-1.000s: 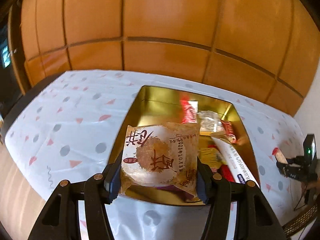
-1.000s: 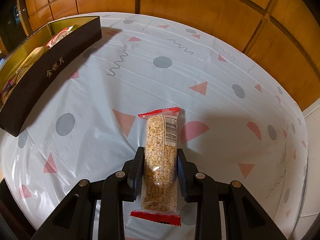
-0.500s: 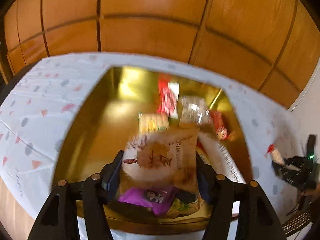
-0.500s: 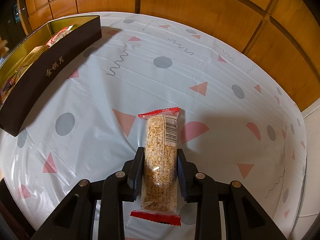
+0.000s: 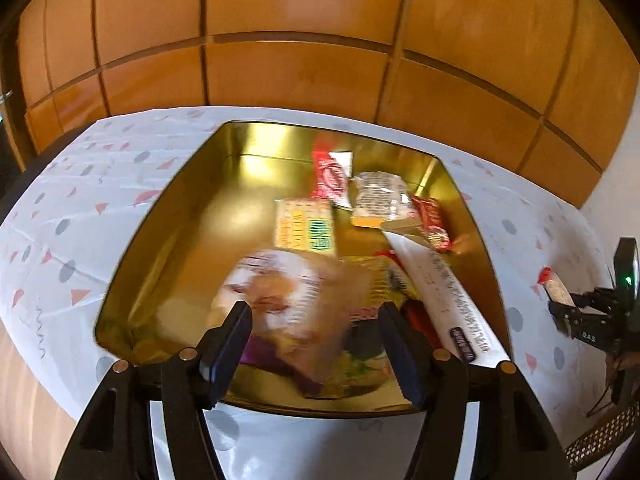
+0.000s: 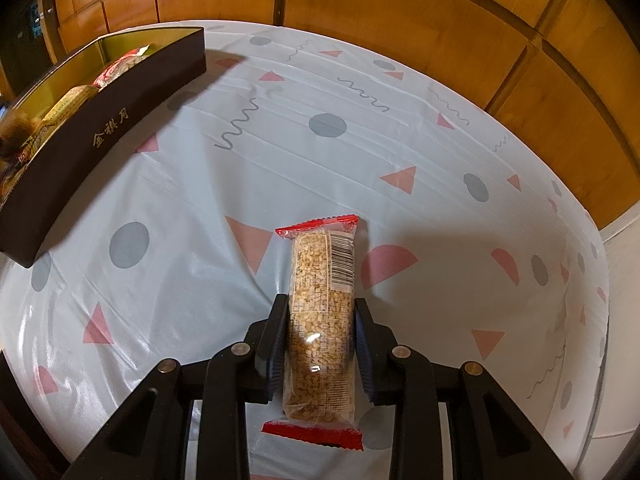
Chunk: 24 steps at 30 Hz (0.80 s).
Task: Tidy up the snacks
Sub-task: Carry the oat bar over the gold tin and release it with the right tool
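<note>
In the left wrist view my left gripper is open over the near end of the gold-lined box. A round pastry packet, blurred, lies free between and beyond the fingers, inside the box on top of other snacks. In the right wrist view my right gripper is shut on a cereal bar in clear wrap with red ends, held just above the tablecloth. The box shows there at far left as a dark wall with gold letters.
The box holds several snacks: a yellow cracker pack, a red packet, a clear packet, a long white stick pack. The right gripper shows at the right edge. Wood-panelled wall behind the white patterned tablecloth.
My left gripper has opened and the pastry packet has dropped from it into the box. The left camera moved forward over the box. The right gripper with the cereal bar has stayed still.
</note>
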{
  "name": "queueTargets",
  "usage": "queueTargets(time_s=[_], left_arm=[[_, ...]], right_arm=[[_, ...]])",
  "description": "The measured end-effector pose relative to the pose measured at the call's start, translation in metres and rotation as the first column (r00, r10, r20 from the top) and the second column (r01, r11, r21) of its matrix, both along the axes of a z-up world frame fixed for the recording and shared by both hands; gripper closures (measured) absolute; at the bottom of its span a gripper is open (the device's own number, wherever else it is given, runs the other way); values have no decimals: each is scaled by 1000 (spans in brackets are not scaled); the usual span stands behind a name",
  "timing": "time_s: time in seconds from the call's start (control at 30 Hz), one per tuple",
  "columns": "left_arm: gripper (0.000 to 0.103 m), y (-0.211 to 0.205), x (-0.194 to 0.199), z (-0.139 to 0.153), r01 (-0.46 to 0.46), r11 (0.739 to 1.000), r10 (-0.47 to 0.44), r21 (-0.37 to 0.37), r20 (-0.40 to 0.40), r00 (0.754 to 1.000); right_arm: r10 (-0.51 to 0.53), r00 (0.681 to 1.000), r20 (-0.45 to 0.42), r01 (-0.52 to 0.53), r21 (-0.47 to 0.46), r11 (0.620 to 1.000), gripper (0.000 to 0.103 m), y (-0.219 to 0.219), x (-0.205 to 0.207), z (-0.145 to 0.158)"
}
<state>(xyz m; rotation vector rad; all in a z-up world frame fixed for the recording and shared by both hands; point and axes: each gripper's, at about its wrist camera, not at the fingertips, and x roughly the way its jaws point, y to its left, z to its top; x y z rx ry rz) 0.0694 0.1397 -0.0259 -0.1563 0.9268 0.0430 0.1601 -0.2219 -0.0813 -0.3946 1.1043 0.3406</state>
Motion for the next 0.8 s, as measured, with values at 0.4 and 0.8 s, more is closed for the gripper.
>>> queueTargets(time_s=[0.4, 0.8], left_arm=[[44, 26, -4, 6, -119, 992, 120, 39, -12, 993], [44, 9, -10, 6, -114, 992, 114, 48, 0, 993]], right_arm=[[4, 1000, 0, -4, -10, 1000, 71, 2, 0, 1], [-14, 1000, 1, 14, -7, 1000, 71, 1, -1, 1]])
